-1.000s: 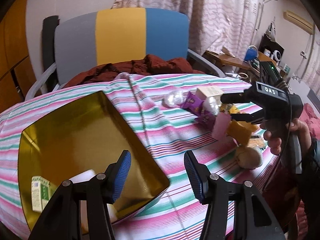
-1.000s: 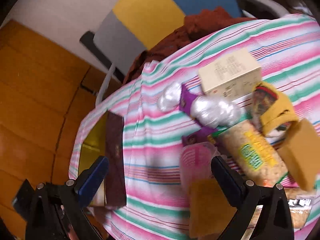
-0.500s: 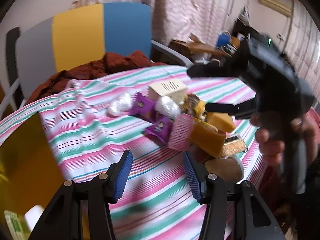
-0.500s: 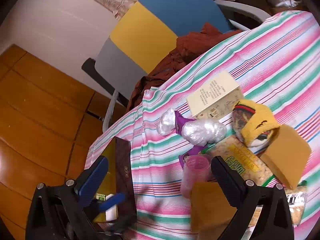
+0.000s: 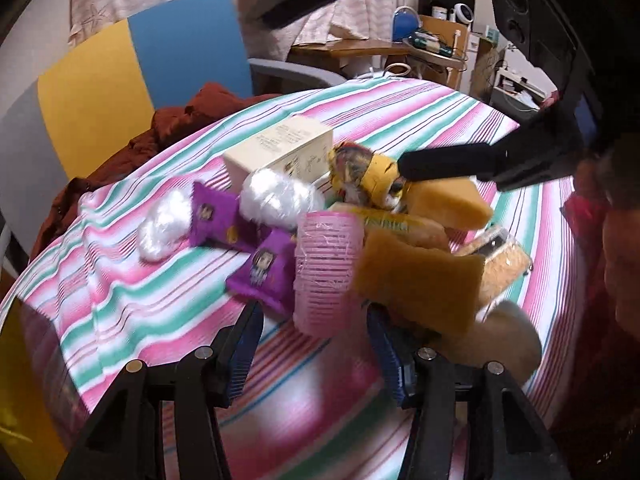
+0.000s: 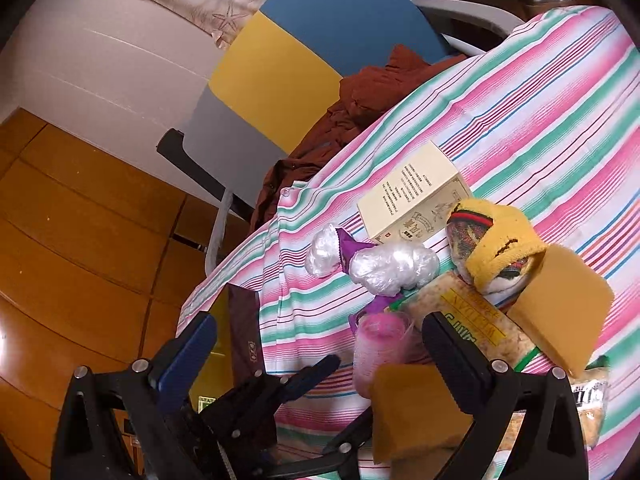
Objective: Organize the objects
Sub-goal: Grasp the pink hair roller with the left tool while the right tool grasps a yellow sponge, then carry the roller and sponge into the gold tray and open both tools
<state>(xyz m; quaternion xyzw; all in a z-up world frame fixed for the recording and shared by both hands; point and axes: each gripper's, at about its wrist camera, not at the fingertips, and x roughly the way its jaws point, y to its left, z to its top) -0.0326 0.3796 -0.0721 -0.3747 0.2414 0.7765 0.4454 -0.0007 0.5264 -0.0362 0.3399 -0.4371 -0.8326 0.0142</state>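
Observation:
A pile of small objects lies on the striped tablecloth (image 5: pixel 400 112). My left gripper (image 5: pixel 316 356) is open, and its fingertips flank the near end of a pink stack of cups (image 5: pixel 326 268). Around the cups are purple packets (image 5: pixel 266 268), plastic-wrapped white bundles (image 5: pixel 280 196), a cream box (image 5: pixel 280 148), yellow sponges (image 5: pixel 416 280) and a yellow sock bundle (image 5: pixel 368 176). My right gripper (image 6: pixel 320 352) hangs open above the pile, holding nothing. Below it are the pink cups (image 6: pixel 380 344) and the cream box (image 6: pixel 412 196).
A gold tray (image 6: pixel 216 320) with a dark box (image 6: pixel 244 332) sits at the table's left end. A chair (image 6: pixel 280 80) draped with rust cloth stands behind the table. A grain packet (image 5: pixel 504 264) and a beige round thing (image 5: pixel 500 344) lie at the right. A person's hand holds the right gripper.
My left gripper swung right, away from the gold tray, and closed in on the pile until the pink cups sit at its fingertips. The right gripper lifted up and back.

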